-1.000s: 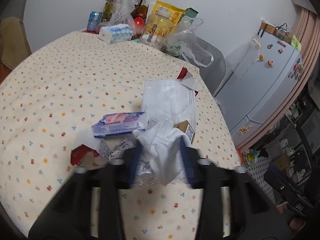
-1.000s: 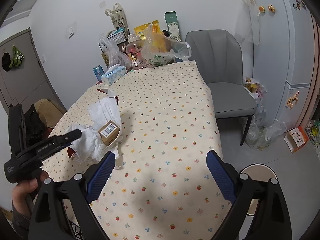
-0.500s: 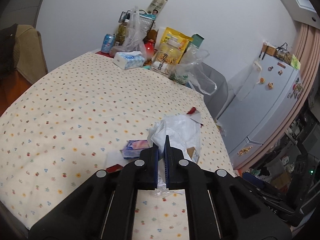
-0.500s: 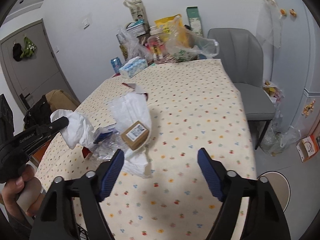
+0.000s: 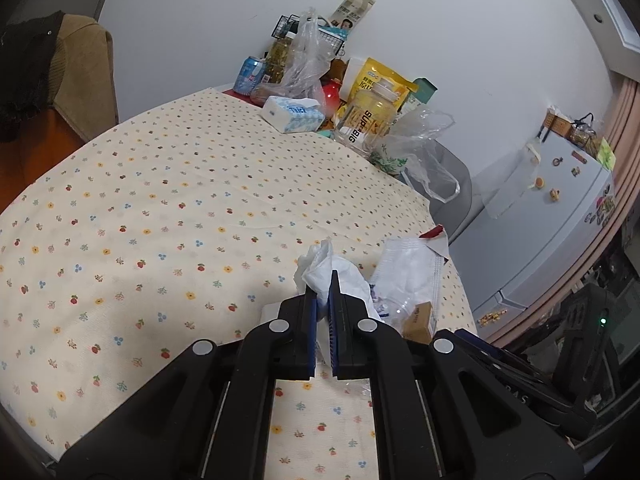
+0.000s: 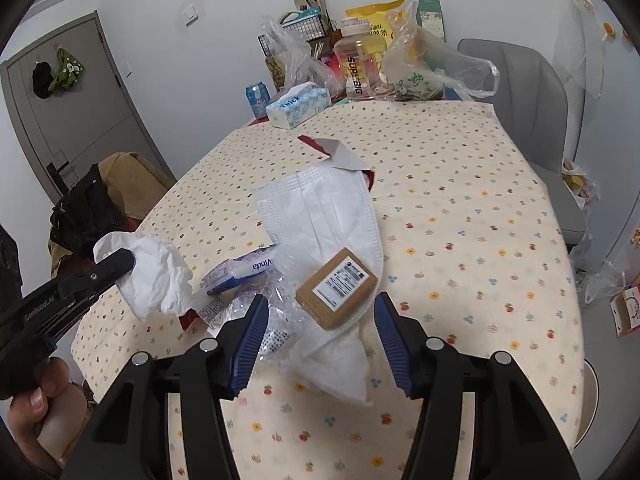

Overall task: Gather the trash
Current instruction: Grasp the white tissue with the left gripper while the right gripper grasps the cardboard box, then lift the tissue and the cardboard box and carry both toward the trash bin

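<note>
My left gripper is shut on a crumpled white tissue and holds it above the flowered table; it also shows in the right wrist view. My right gripper is open, its jaws on either side of a small brown box that lies on a white face mask. Beside them lie a blue Vinda tissue pack, crinkled clear plastic and a red-and-white wrapper.
At the table's far end stand a tissue box, a soda can, a big clear bottle and plastic bags. A grey chair stands right of the table, a fridge beyond it.
My left gripper closed on the tissue and lifted it off the pile, up and to the left. My right gripper moved in over the pile toward the brown box.
</note>
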The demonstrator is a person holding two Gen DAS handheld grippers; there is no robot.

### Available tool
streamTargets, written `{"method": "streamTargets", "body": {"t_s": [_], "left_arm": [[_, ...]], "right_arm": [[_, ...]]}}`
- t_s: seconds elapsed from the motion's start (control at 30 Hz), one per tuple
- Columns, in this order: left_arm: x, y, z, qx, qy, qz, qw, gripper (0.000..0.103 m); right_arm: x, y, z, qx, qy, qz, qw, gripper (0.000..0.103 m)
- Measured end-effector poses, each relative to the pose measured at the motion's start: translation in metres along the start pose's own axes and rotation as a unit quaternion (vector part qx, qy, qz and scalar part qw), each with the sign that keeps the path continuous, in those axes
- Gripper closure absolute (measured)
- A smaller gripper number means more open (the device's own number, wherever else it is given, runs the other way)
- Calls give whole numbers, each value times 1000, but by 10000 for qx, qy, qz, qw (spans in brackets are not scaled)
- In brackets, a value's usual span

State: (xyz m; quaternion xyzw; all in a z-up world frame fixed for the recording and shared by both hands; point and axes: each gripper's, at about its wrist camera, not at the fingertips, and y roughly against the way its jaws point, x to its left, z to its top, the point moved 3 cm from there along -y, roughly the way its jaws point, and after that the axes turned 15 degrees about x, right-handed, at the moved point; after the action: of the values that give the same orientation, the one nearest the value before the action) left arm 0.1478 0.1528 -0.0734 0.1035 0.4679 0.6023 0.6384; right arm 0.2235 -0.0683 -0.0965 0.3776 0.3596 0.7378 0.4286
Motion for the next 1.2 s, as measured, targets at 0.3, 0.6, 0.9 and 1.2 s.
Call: {"method": "streamTargets", "body": {"t_s": [0.3, 0.6, 0.9, 1.2], "left_arm": [[17, -7, -2, 81, 178, -69, 9998, 97], [23, -11, -5, 121, 235, -47, 9996, 97], [22, -11, -5, 132, 236, -23, 9996, 97], [17, -7, -3, 91, 215, 3, 9997, 97]], "right_arm": [[-1, -25, 10, 242, -179, 23, 9995, 50], [-12, -36, 19, 304, -611, 308, 9972, 55], [-19, -40, 22, 337, -854, 483, 9946, 57], [-12, -18, 19, 136, -705, 656, 9953, 65]]}}
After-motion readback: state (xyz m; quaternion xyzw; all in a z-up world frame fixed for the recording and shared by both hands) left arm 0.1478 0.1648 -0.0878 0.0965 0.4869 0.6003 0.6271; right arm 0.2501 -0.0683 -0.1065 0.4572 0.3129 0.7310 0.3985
